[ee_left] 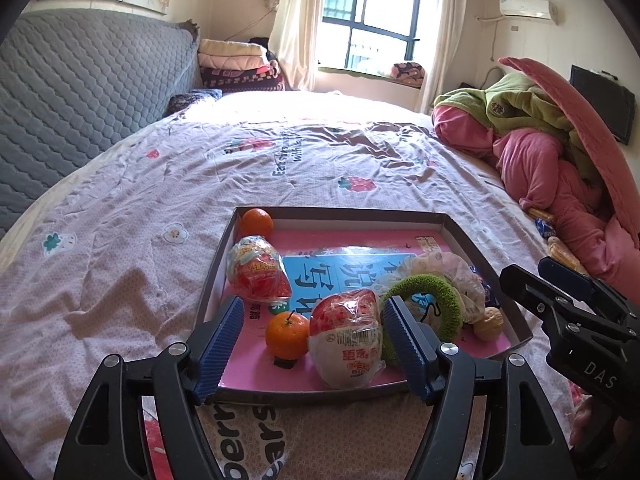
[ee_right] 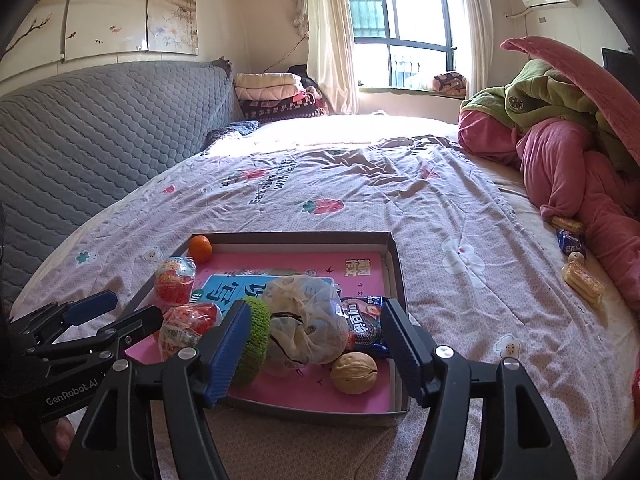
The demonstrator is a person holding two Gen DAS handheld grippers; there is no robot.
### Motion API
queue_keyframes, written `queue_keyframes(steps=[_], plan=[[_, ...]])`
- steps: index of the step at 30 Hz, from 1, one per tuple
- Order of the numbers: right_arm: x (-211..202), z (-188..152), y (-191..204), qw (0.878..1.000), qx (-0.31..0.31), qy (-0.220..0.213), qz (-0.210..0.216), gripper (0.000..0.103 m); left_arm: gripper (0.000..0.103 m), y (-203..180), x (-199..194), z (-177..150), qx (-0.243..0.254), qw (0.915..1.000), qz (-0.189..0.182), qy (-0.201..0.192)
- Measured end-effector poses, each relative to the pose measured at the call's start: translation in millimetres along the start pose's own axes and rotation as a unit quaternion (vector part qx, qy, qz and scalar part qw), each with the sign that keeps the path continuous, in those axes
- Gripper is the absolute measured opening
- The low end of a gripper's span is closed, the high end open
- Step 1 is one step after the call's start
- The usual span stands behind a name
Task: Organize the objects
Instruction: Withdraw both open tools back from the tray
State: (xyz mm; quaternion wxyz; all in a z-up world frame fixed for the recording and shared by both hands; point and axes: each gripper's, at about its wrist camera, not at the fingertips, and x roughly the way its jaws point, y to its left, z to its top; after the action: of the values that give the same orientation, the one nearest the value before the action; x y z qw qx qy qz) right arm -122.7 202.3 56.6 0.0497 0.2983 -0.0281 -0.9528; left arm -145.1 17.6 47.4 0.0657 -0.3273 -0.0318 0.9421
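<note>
The left gripper (ee_left: 312,344) is held open above the near edge of the shallow box (ee_left: 486,264), nothing clamped between its blue pads. The right gripper (ee_right: 314,344) is likewise held open and empty. Inside the box, on a pink book (ee_right: 280,392), tangerines (ee_left: 287,336), wrapped snacks (ee_left: 347,340), a green crocheted ring (ee_right: 254,344), a walnut (ee_right: 354,372) and a biscuit packet (ee_right: 362,324) are gathered. The box is set near the bed's (ee_right: 440,208) front edge.
</note>
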Motion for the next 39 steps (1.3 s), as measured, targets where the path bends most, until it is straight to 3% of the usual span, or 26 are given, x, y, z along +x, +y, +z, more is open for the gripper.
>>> queue_keyframes(steps=[9,13,20,22,29,39], plan=[[-14,1,11,1.0,-0.002,-0.02,0.013,0.071,0.077,11,-17,-3,-0.008,0.9991,0.036,-0.023],[-19,1,11,0.999,0.003,-0.024,0.021,0.072,0.077,14,-24,-6,-0.002,0.9991,0.032,-0.026],[-32,-2,12,0.999,0.004,-0.047,0.022,0.084,0.077,20,-34,-14,-0.003,0.9989,0.036,-0.031],[-35,-5,13,0.999,0.004,-0.045,0.026,0.089,0.077,20,-36,-19,-0.004,0.9985,0.045,-0.031],[-39,-22,23,0.999,-0.011,-0.033,0.025,0.09,0.077,10,-36,-39,0.011,0.9993,0.033,-0.016],[-29,-47,23,1.0,-0.008,-0.004,0.004,0.09,0.078,4,-27,-64,0.007,0.999,0.044,0.003]])
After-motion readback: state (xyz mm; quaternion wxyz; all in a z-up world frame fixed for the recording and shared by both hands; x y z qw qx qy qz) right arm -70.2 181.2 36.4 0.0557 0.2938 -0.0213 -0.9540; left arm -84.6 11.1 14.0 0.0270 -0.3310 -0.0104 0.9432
